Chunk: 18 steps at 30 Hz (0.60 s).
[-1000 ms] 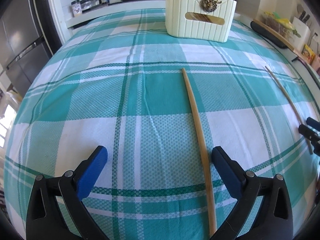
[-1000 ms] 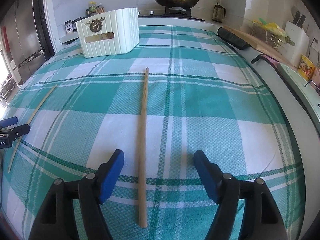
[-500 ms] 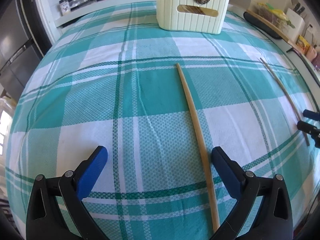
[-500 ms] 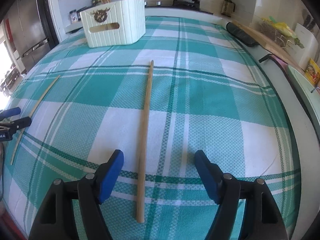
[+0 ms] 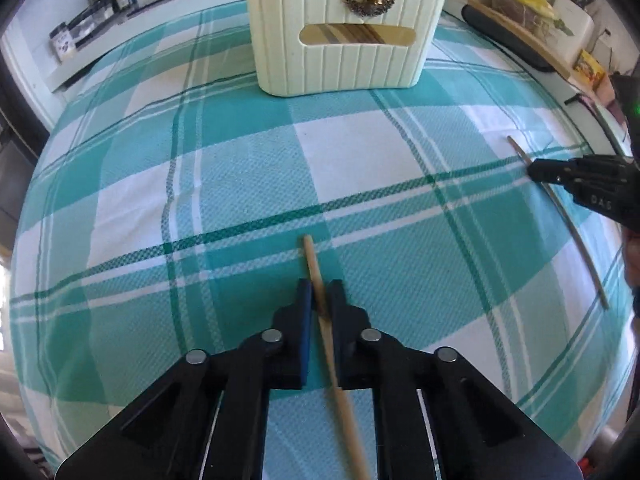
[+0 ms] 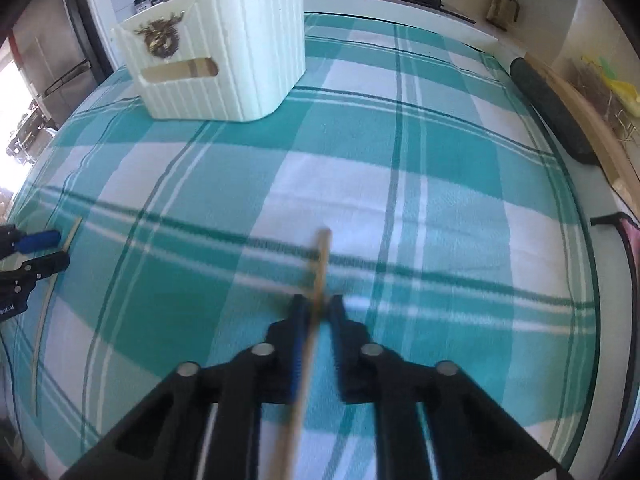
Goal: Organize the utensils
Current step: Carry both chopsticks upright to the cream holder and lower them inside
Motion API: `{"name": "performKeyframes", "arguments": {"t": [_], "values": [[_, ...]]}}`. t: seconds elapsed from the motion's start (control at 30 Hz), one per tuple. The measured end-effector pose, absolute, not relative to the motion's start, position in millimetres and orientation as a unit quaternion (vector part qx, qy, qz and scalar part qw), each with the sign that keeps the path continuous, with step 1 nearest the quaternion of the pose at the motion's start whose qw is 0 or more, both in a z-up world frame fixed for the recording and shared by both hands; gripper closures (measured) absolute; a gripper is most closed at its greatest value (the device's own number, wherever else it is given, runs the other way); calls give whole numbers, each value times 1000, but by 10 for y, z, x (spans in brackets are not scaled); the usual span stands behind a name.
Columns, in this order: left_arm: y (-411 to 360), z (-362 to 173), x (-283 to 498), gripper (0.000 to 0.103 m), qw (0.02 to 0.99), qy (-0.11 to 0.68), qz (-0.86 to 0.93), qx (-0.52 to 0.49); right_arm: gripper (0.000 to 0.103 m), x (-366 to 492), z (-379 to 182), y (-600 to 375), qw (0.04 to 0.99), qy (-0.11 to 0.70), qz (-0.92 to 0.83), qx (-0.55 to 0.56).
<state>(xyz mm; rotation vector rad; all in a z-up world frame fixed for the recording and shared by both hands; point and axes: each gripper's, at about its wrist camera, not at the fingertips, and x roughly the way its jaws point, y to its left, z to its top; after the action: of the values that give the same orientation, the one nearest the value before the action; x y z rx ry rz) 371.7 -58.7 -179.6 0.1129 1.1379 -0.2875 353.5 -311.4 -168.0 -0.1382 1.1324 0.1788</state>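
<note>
Chopsticks: two loose ones in play, one per claw. No others visible on the tablecloth (image 5: 224,208).

Left gripper (image 5: 319,296): jaws narrow, closed onto the left chopstick (image 5: 316,272). Stick runs along the finger axis, short tip pointing toward 12 o'clock, long tail passing back under the camera toward 6. Whether it is off the cloth I cannot tell from this view.

Right gripper (image 6: 316,310): jaws likewise narrow, pinching the right chopstick (image 6: 320,264) near its forward end. Stick is blurred, tip toward 12, tail trailing to 6. In the left wrist view the same stick (image 5: 560,216) shows at 3 o'clock with the dark fingertips (image 5: 560,170) across it near its far end.

Holder (image 5: 344,28): cream ribbed box with a gold ornament, standing on the cloth at 12 o'clock in the left view, about 11 o'clock in the right view (image 6: 224,60). Wooden pieces show through its front slot, so some utensils appear to be stowed already; count not readable.

Progress, as judged:
- Done: both remaining sticks gripped.
- Not yet done: carry to the holder, drop in over the rim. Both sticks are well apart from the holder.
- Estimate: late in the task, these two being the last pieces seen.
</note>
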Motion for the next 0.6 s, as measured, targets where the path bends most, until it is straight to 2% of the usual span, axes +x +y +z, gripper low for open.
{"name": "performKeyframes", "arguments": {"t": [0.1,0.23,0.43,0.6], "values": [[-456,-1596,3681,99,847,514,-134,18,97,3606,-1571,-3089,850,517,84,-52],[-235,-1034,3382,99,882,447,-147,-10,96,3241,-971,-3206,886,447,122,14],[-30,-298,3000,99,912,367,-179,-40,96,2558,-112,-3181,918,361,166,1],[-2,57,2888,99,925,324,-191,-51,97,2338,193,-3138,931,323,169,-20]]}}
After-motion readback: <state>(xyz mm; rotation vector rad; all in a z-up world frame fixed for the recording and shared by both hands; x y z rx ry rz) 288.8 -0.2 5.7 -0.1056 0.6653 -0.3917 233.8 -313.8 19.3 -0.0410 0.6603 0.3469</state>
